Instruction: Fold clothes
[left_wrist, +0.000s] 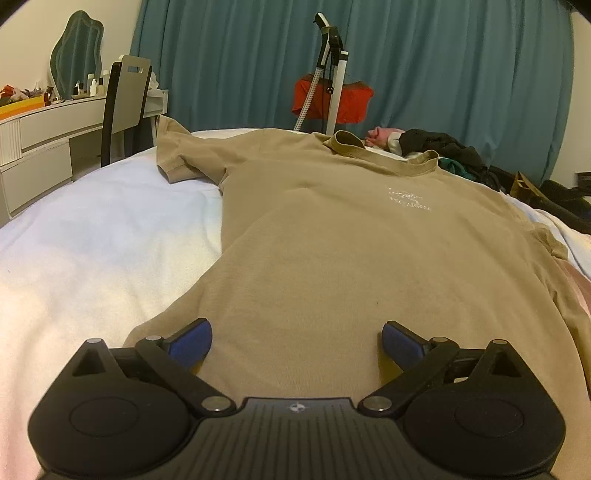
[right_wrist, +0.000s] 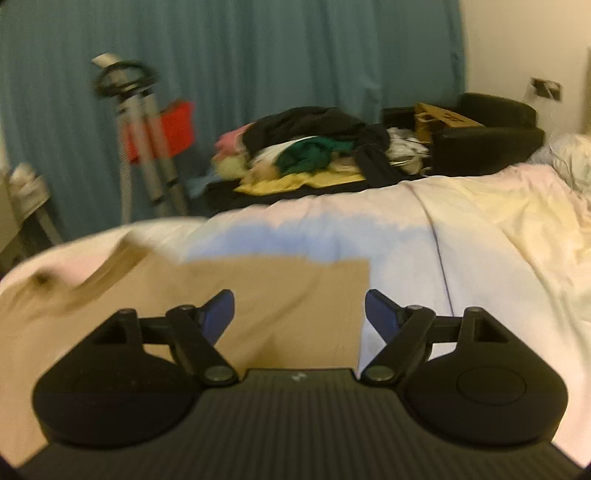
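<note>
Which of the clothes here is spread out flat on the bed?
The tan T-shirt, lying flat under the open left gripper. The other clothes sit bunched in a pile beyond the bed, and the red garment hangs by the curtain.

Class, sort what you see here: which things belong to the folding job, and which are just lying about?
Belong to the job: tan T-shirt, left gripper, right gripper, both open.

Lying about: clothes pile, chair, mirror, red garment, teal curtain.

A home bedroom: white-sheeted bed (left_wrist: 92, 236); dresser (left_wrist: 44, 136) with mirror (left_wrist: 75, 55); probably laundry pile (right_wrist: 306, 151).
</note>
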